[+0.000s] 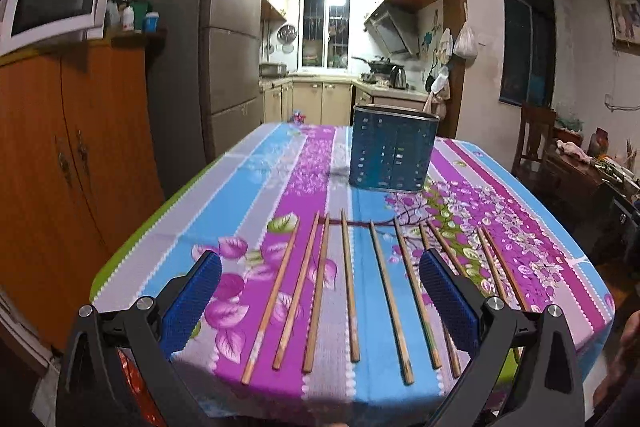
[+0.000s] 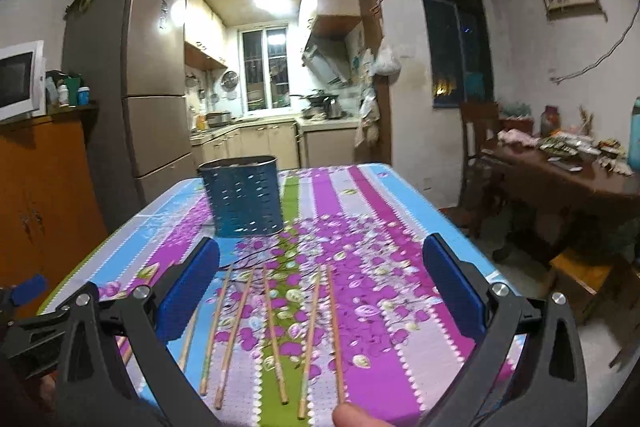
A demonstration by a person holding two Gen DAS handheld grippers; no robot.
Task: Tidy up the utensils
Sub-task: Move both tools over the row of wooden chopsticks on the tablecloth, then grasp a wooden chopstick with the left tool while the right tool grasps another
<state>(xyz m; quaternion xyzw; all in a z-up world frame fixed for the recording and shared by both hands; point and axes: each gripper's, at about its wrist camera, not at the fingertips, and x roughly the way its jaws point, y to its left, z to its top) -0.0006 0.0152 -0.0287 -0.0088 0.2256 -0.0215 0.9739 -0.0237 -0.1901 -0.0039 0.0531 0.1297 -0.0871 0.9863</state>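
Plainly the opening step: nothing picked up yet. Left gripper (image 1: 320, 291) hovers above the near table edge, jaws spread wide, nothing between them. Under it, wooden chopsticks (image 1: 348, 287) lie in a loose row on the floral tablecloth (image 1: 248, 179), tips pointing far, each apart from its neighbour or nearly so. Blue perforated holder (image 1: 392, 151) stands upright farther back, right of centre in the left wrist view, well apart from the row.

Right gripper (image 2: 320, 291) also hangs open and empty over the near edge. Several chopsticks (image 2: 272, 335) show between its fingers; the holder (image 2: 244, 199) sits far and to the left. A fingertip (image 2: 352, 417) shows at the bottom of that view.

Judgement: next move calls for lowering one gripper onto a single stick, closing across its shaft, then carrying it tip-down into the holder. Thin sticks lying flat may roll or slip from the pads.
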